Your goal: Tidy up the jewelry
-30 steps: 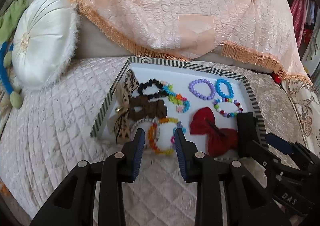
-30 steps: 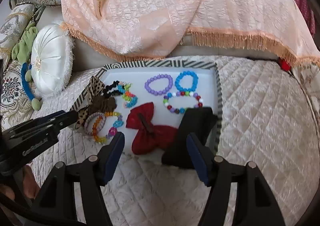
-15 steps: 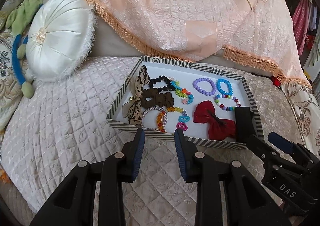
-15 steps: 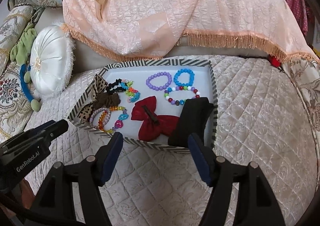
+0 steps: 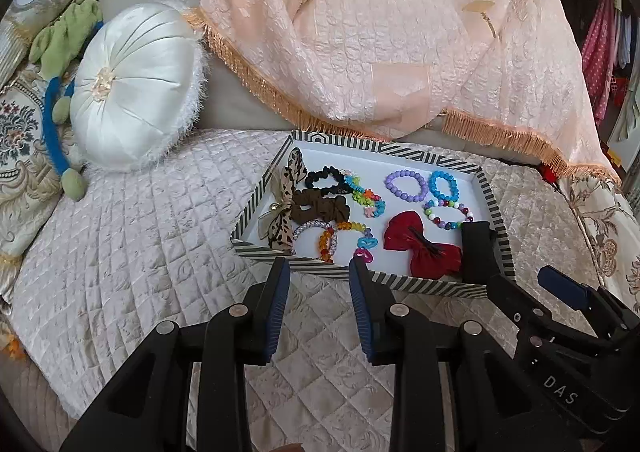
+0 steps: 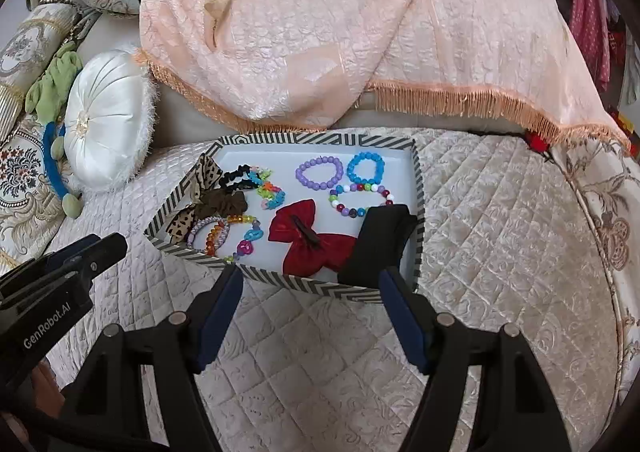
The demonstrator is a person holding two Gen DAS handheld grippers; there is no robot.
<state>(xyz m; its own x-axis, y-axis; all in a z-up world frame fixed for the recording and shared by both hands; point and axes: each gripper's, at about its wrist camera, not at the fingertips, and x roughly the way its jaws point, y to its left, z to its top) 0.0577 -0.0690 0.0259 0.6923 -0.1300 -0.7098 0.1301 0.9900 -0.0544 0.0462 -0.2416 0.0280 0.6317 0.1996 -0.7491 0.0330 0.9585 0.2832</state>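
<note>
A striped-rim tray (image 5: 400, 281) (image 6: 304, 284) with a white floor sits on the quilted bed. In it lie a leopard bow (image 5: 286, 196), a brown scrunchie (image 5: 320, 208), a black scrunchie (image 5: 324, 177), beaded bracelets including purple (image 5: 404, 184) (image 6: 319, 173) and blue (image 5: 443, 185) (image 6: 366, 168), a red bow (image 5: 422, 246) (image 6: 310, 238) and a black cloth piece (image 5: 478, 248) (image 6: 376, 244). My left gripper (image 5: 318, 268) is open and empty just in front of the tray. My right gripper (image 6: 310, 276) is open wide and empty at the tray's near rim.
A peach fringed blanket (image 5: 392, 32) is heaped behind the tray. A round white cushion (image 5: 132, 88) (image 6: 106, 140) lies to the left, with a green and blue soft toy (image 5: 60, 52) beyond it. Patterned pillows are at the far left. The quilted cover (image 6: 500, 232) spreads around the tray.
Both grippers have pulled back from over the tray toward me, so the tray looks smaller and its near rim now shows. Nothing in the tray moved.
</note>
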